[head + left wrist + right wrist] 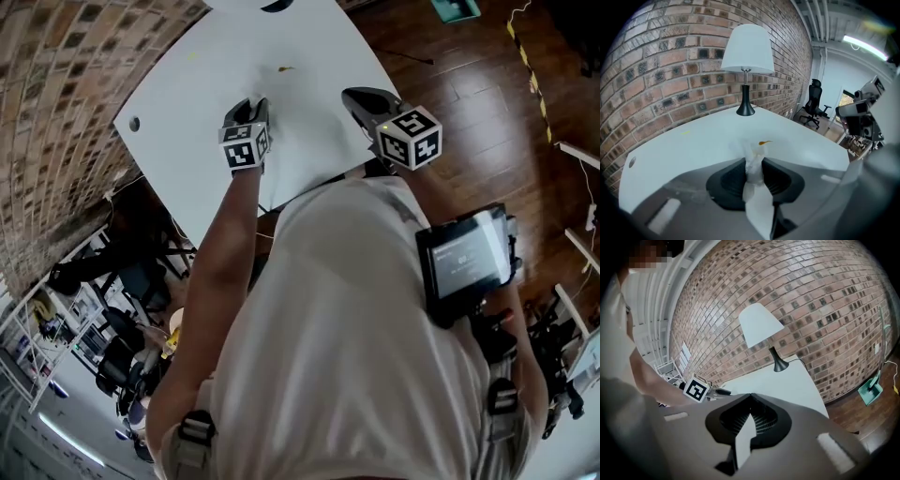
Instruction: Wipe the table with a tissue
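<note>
While the left gripper pinches the tissue above the table, inside its near edge | right gripper closed, empty, near the right edge | advice: lower until the tissue presses flat, sweep over the orange speck mid-table, grip firm

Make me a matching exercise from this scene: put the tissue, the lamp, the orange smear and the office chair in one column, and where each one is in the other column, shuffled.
Things:
1. tissue
2. lamp
3. orange smear
4. office chair

Places:
A. on the floor beyond the table
B. on the tabletop just ahead of the left gripper
C. pinched between the left gripper's jaws
D. standing at the table's far side, by the brick wall

Pairs: 1-C; 2-D; 3-B; 4-A
</note>
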`<move>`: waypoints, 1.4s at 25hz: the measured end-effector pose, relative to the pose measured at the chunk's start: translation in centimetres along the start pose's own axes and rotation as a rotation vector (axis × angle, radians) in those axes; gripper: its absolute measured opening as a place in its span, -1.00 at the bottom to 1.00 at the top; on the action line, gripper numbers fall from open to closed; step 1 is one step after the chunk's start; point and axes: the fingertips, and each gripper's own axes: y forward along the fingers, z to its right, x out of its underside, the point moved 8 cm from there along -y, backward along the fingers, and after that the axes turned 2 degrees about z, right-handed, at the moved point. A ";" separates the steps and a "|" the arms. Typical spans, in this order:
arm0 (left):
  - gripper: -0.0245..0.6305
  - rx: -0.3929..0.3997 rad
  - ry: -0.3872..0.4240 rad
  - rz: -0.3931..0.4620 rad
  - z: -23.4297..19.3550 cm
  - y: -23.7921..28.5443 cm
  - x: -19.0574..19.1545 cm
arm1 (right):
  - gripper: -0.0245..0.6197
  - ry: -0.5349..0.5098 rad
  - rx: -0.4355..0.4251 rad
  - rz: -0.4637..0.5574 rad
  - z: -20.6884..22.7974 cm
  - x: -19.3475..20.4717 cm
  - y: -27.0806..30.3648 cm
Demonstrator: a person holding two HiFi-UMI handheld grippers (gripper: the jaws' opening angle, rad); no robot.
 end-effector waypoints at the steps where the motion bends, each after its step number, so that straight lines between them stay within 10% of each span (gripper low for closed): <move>1: -0.63 0.005 -0.003 0.002 0.0 0.3 -0.2 | -0.90 0.002 -0.004 -0.002 0.2 0.0 0.1; 35: -0.64 -0.013 0.053 -0.095 0.0 9.5 -5.3 | -0.90 0.093 0.052 0.000 4.5 -0.7 -1.0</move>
